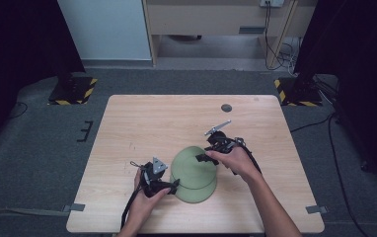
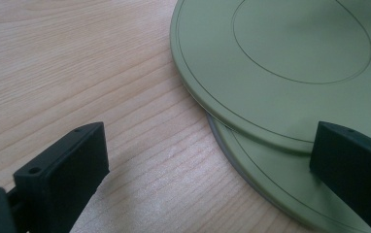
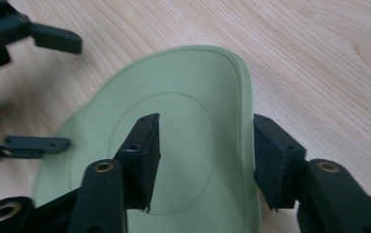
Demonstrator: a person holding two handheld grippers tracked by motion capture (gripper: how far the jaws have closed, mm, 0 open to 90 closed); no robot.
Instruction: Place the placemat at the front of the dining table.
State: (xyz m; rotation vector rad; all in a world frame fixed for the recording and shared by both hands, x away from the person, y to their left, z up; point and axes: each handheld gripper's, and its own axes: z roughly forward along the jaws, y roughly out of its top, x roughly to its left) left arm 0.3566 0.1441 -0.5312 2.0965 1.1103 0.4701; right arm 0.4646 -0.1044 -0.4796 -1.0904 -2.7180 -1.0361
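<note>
green plate [image 3: 198, 97] rim between right tongs [image 3: 205, 155].

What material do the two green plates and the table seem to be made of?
Upper green plate and lower green plate: probably matte plastic or melamine, given the even colour, soft sheen and fine moulded rings. Table: light wood or wood-look laminate with visible grain.

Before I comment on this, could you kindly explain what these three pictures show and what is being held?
A person holds a hand-operated two-jaw gripper in each hand at a wooden table. One picture looks down from above; each of the other two comes from a camera on a gripper, looking along its black jaws. Two green plates lie stacked, the upper plate shifted off the lower plate. The right gripper straddles the upper plate's raised rim; whether it is pinched is unclear. The left gripper is open beside the stack, holding nothing.
</note>
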